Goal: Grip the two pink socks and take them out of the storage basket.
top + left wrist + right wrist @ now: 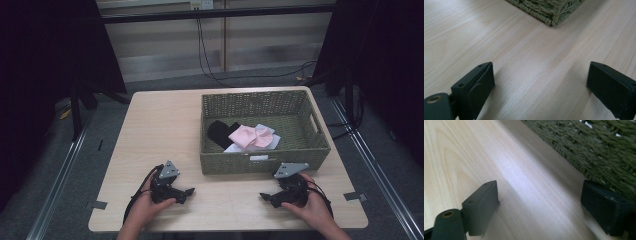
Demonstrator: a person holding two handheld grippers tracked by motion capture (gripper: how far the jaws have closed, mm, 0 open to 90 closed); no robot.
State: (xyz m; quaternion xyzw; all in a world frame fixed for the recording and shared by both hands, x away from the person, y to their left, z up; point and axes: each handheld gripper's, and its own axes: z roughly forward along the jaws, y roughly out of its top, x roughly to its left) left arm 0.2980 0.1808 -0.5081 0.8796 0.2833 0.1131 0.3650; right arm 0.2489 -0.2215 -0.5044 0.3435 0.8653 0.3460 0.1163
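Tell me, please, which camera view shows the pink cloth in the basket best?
The high view: it looks down into the basket, where the pink cloth lies open to sight. Both gripper views catch just the basket's woven outer wall, not the cloth.

We list: tabletop [165, 130], pale wood grain, smooth with a soft sheen; basket [260, 163], coarse olive woven fibre, matt; pink cloth [248, 136], white cloth [266, 130] and black cloth [220, 132], soft fabric; left tool [540, 82] and right tool [540, 205], matt black plastic
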